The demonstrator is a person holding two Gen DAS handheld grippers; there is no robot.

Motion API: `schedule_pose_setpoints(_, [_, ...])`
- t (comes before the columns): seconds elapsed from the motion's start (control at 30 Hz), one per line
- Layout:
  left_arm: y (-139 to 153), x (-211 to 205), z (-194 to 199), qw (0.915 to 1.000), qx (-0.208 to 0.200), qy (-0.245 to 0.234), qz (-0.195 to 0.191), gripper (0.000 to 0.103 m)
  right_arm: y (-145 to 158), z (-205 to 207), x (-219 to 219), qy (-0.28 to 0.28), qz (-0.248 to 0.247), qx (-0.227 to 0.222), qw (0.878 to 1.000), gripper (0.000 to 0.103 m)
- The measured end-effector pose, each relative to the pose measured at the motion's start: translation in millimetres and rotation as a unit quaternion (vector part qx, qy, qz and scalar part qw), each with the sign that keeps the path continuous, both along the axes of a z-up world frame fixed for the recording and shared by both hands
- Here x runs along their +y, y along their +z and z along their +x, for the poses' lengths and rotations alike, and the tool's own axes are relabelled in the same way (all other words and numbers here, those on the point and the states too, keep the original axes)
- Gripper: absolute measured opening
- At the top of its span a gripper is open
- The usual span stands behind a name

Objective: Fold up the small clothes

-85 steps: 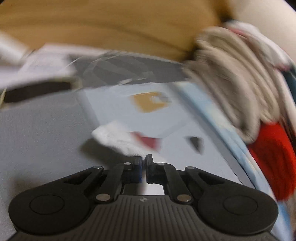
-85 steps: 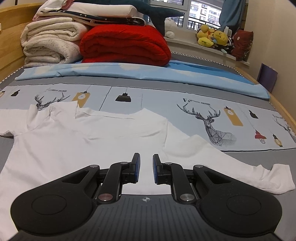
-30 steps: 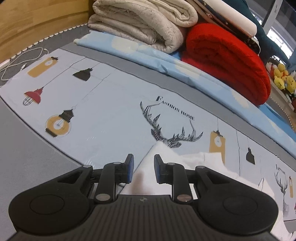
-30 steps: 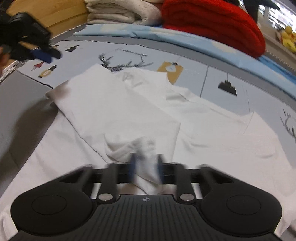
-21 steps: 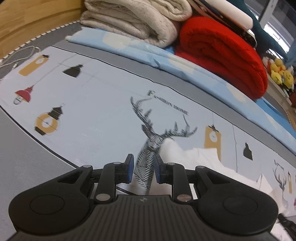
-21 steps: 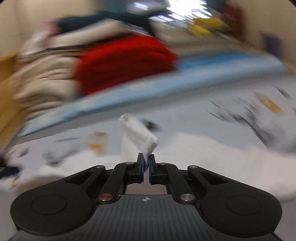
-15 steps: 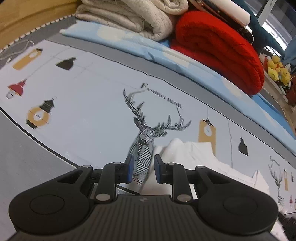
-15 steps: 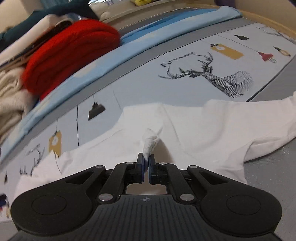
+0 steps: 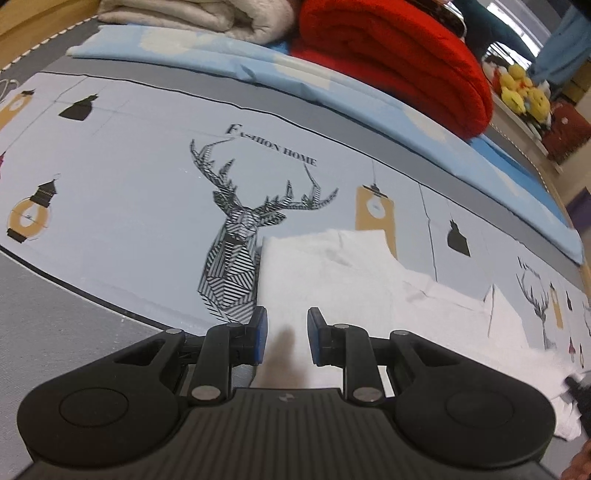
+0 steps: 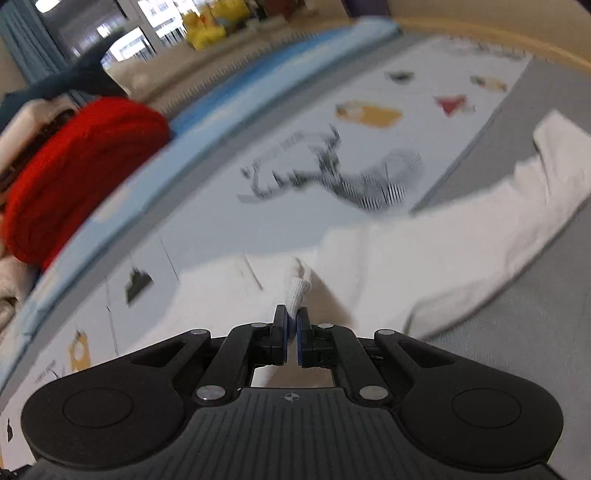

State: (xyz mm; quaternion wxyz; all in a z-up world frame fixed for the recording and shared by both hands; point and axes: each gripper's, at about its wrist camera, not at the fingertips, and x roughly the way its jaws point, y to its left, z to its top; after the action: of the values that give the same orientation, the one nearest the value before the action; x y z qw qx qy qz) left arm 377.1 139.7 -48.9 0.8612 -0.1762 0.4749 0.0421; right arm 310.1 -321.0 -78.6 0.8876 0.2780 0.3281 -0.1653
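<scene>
A small white long-sleeved shirt (image 9: 354, 273) lies on the printed bed sheet (image 9: 129, 192), its left side folded in. My left gripper (image 9: 284, 336) is open and empty, low over the shirt's folded left edge. My right gripper (image 10: 293, 334) is shut on a pinch of the white shirt (image 10: 299, 286), holding a cuff end just above the shirt body. The shirt's right sleeve (image 10: 509, 206) stretches out to the right onto the grey cover. The right gripper shows blurred at the lower right edge of the left wrist view (image 9: 580, 402).
A folded red blanket (image 9: 399, 55) and beige blankets (image 9: 192, 14) are stacked at the head of the bed on a light blue sheet (image 9: 280, 77). Yellow plush toys (image 9: 521, 96) sit on the sill. The wooden bed frame (image 10: 517, 40) runs along the right.
My right gripper, shut on the cuff, has swung right and lower over the shirt. My left gripper has let the folded side lie and drifted forward along its left edge, still open.
</scene>
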Motion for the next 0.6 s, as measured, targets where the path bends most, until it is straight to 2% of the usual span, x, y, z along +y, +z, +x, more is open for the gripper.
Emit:
schedule_pose_setpoints(0.07, [-1.3, -3.4, -0.1, 1.0, 0.002, -0.007, 0.002, 0.026, 7.3, -5.7, 2.0, -0.007, -0.019, -0.021, 1.0, 0.003])
schedule_pose_setpoints(0.1, [-2.3, -5.0, -0.1, 0.9999, 0.003, -0.011, 0.002, 0.026, 4.2, -2.0, -0.4, -0.004, -0.015, -0.008, 1.0, 0.003])
schedule_pose_setpoints(0.13, [-3.3, -6.6, 0.1, 0.9999, 0.005, -0.016, 0.002, 0.026, -5.0, 4.6, -5.5, 0.002, -0.008, 0.028, 1.0, 0.004])
schedule_pose_setpoints(0.2, [-5.0, -10.2, 0.3, 0.9996, 0.009, -0.028, 0.002, 0.026, -21.1, 3.3, -13.3, -0.024, -0.001, 0.093, 0.995, 0.005])
schedule_pose_setpoints(0.23, [-5.1, -12.0, 0.3, 0.9994, 0.009, -0.033, 0.002, 0.026, -25.7, 0.2, -17.6, -0.048, -0.003, 0.111, 0.993, 0.012])
schedule_pose_setpoints(0.3, [-5.2, -16.6, 0.4, 0.9988, 0.008, -0.047, -0.003, 0.026, -21.5, -4.4, -21.0, -0.058, -0.011, 0.094, 0.994, 0.013])
schedule_pose_setpoints(0.37, [-6.8, -22.3, -0.3, 0.9977, 0.008, -0.065, -0.015, 0.026, -8.7, -4.5, -19.7, -0.035, -0.013, 0.043, 0.998, 0.013])
schedule_pose_setpoints(0.4, [-9.3, -26.1, -1.3, 0.9968, 0.008, -0.076, -0.022, 0.026, -4.7, -4.2, -18.7, -0.019, -0.006, 0.023, 1.0, 0.013])
schedule_pose_setpoints(0.47, [-21.3, -32.2, -3.0, 0.9951, 0.017, -0.091, -0.034, 0.026, -8.7, 1.3, -18.0, 0.011, 0.033, 0.02, 0.999, 0.013])
schedule_pose_setpoints(0.57, [-58.5, -40.4, -3.8, 0.9911, 0.088, -0.099, -0.016, 0.024, -33.2, 10.7, -22.2, 0.016, 0.071, 0.092, 0.993, 0.013])
schedule_pose_setpoints(0.6, [-58.8, -42.2, -5.5, 0.9913, 0.08, -0.104, -0.01, 0.025, -42.5, 12.6, -23.2, 0.011, 0.071, 0.124, 0.99, 0.013])
